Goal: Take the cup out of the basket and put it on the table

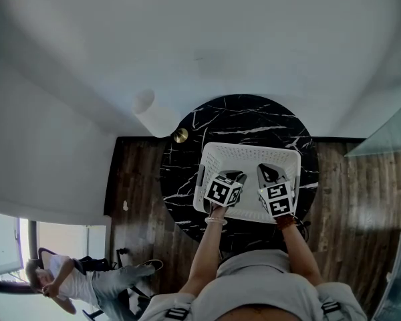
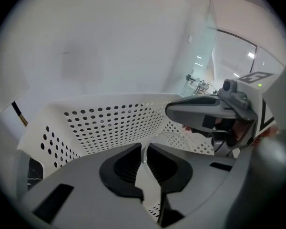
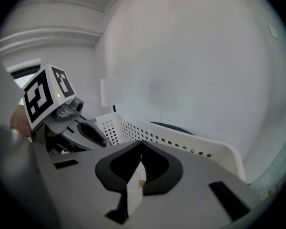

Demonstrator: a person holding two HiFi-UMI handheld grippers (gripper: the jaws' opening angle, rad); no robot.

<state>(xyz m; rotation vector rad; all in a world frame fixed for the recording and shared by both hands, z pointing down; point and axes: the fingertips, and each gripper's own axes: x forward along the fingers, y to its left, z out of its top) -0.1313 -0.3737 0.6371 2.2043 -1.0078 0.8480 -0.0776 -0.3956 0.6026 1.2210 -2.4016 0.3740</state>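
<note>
Left gripper (image 2: 144, 149) pinches the thin rim of the clear plastic cup (image 2: 171, 138) inside the white perforated plastic basket (image 1: 247, 147) on the round black marble table (image 1: 240, 116). Right gripper (image 3: 140, 149), jaws pressed together, hangs just beside.

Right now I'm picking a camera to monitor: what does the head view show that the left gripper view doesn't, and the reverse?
Only the head view: the dark wooden floor and the left gripper from above. Only the left gripper view: its jaws closed on a clear cup at the rim. Both: the white perforated plastic basket and the right gripper.
</note>
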